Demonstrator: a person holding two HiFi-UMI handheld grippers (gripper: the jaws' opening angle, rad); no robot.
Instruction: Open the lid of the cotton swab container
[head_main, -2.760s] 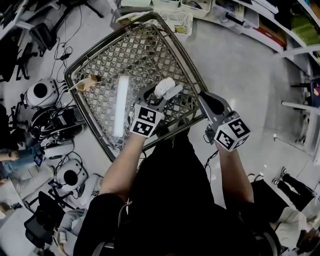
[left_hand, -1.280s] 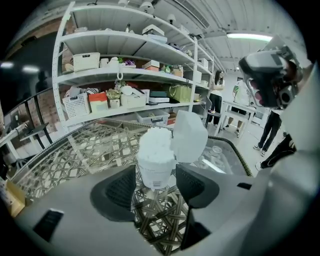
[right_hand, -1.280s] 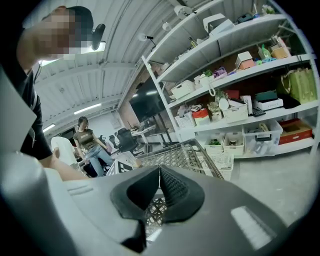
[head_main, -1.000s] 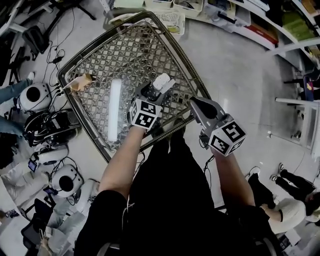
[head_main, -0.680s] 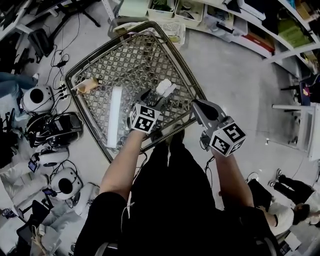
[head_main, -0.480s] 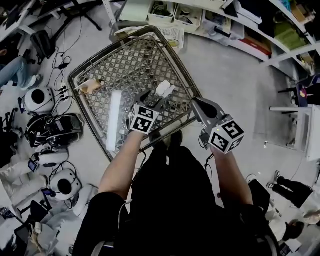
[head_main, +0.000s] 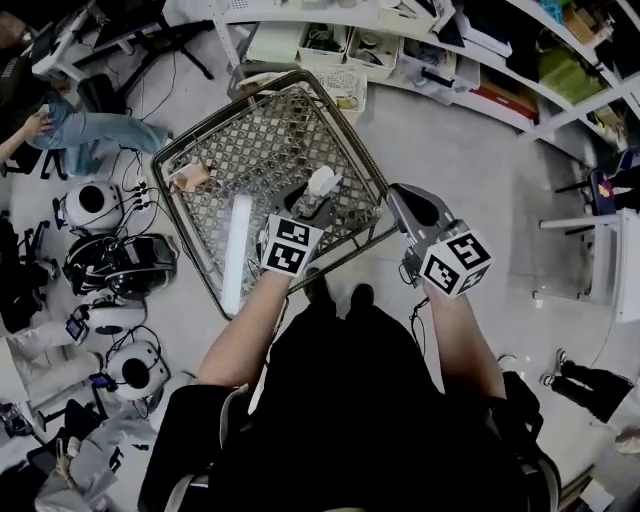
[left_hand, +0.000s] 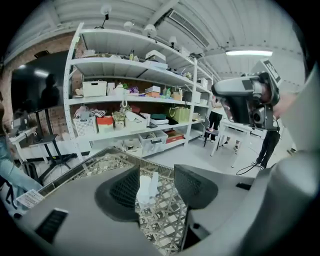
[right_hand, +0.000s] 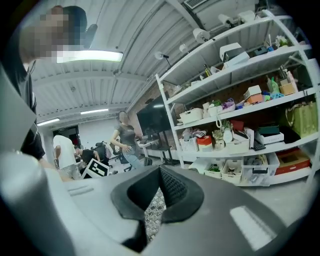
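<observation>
Bright, even indoor light comes from long white ceiling tube lamps (right_hand: 90, 56); fisheye edges bend, corners are black, foreground blurred.

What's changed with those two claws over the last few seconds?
Both claws lifted away from the basket. The left claw, earlier down at the white container, now hangs above it; its jaws have just closed slightly, gripping nothing. The right claw stays shut. The white container and white strip still lie in the basket.

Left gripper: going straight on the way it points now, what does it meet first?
Probably the white container on the mesh basket, framed between the left gripper's open jaws, which have just been closing slightly; nothing is gripped. Depth unclear.
</observation>
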